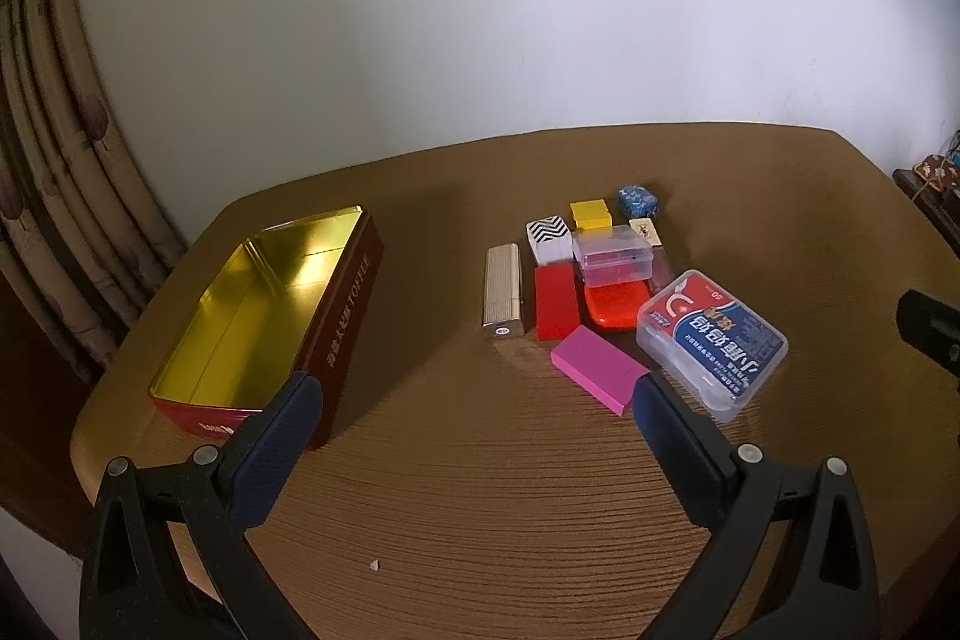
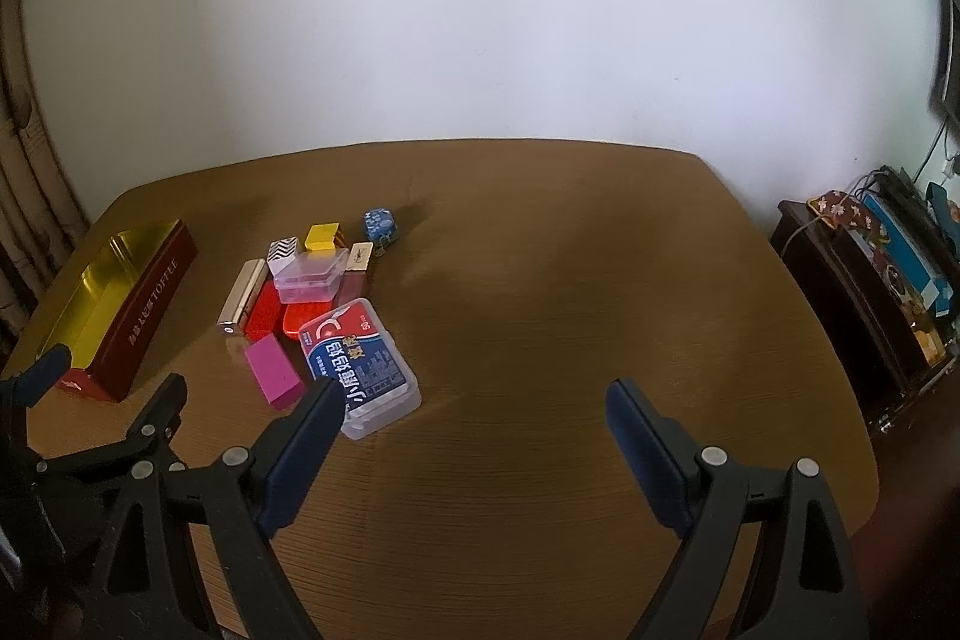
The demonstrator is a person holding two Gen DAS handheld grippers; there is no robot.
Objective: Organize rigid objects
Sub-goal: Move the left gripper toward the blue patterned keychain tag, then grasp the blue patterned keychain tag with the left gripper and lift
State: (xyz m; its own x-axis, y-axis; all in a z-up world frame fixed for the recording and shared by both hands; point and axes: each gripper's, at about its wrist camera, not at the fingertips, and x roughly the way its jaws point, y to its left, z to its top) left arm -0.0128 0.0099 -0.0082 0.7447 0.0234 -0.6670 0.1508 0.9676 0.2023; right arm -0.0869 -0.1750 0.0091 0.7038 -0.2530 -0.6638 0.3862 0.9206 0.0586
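Observation:
An open red toffee tin (image 1: 354, 292) (image 2: 157, 298) with a gold inside lies empty at the table's left. To its right lies a cluster of small rigid things: a gold ribbed case (image 1: 503, 298), a red block (image 1: 557, 303), a pink block (image 1: 599, 377) (image 2: 273, 373), a clear floss-pick box (image 1: 714, 340) (image 2: 360, 370), a small clear box (image 1: 612, 256), a yellow block (image 1: 591, 214) and a blue patterned piece (image 1: 638, 201). My left gripper (image 1: 477, 409) stands open above the table, short of the cluster. My right gripper (image 2: 474, 415) is open too, over bare table right of the cluster.
The round brown table (image 2: 570, 292) has bare room on its right half. A dark cabinet (image 2: 864, 292) with clutter stands at the right. Curtains (image 1: 54, 172) hang at the left, and a white wall is behind.

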